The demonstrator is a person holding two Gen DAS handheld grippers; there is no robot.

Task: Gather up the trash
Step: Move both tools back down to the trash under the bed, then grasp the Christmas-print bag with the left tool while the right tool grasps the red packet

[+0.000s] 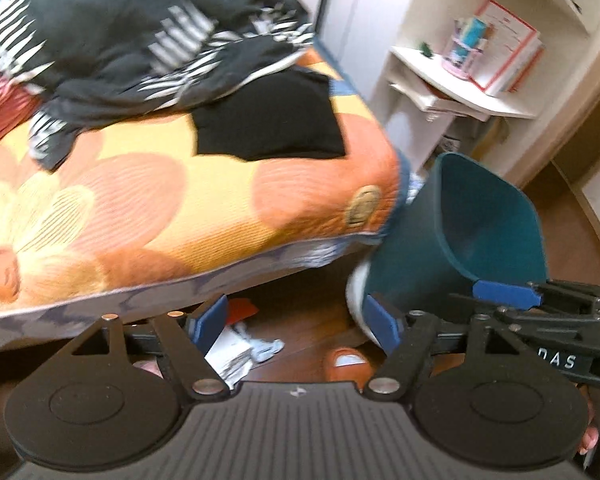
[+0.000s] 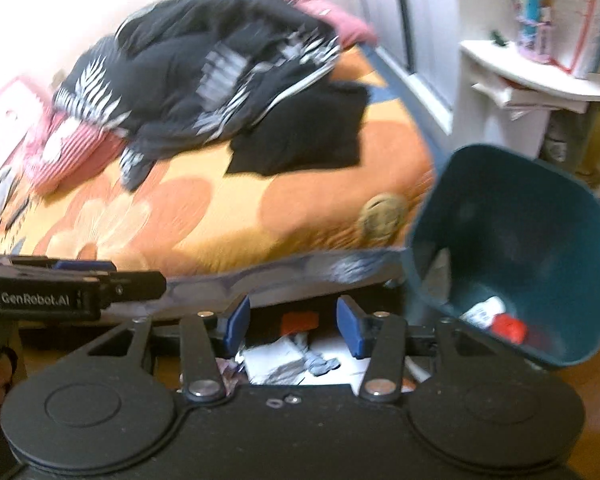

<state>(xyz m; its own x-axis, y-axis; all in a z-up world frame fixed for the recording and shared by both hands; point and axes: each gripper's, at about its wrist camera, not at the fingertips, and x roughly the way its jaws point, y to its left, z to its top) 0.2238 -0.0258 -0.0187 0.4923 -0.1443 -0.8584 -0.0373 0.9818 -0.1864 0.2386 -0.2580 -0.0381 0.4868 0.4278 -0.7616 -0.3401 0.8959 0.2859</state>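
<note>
A teal waste bin (image 1: 472, 232) stands tilted on the wood floor by the bed corner; in the right wrist view (image 2: 540, 216) it holds a white tube with a red cap (image 2: 496, 320). White paper scraps (image 1: 236, 354) and a grey wad (image 1: 266, 346) lie on the floor at the bed's foot, with a red scrap (image 1: 242, 308) under the bed. They also show in the right wrist view (image 2: 296, 360). My left gripper (image 1: 296, 320) is open and empty above them. My right gripper (image 2: 292, 320) is open and empty, the bin just to its right.
A bed with an orange flowered cover (image 1: 160, 208) carries dark patterned clothes (image 1: 132, 32) and a black cloth (image 1: 272, 120). A white shelf unit (image 1: 460, 92) with books stands behind the bin. An orange slipper (image 1: 346, 362) is on the floor.
</note>
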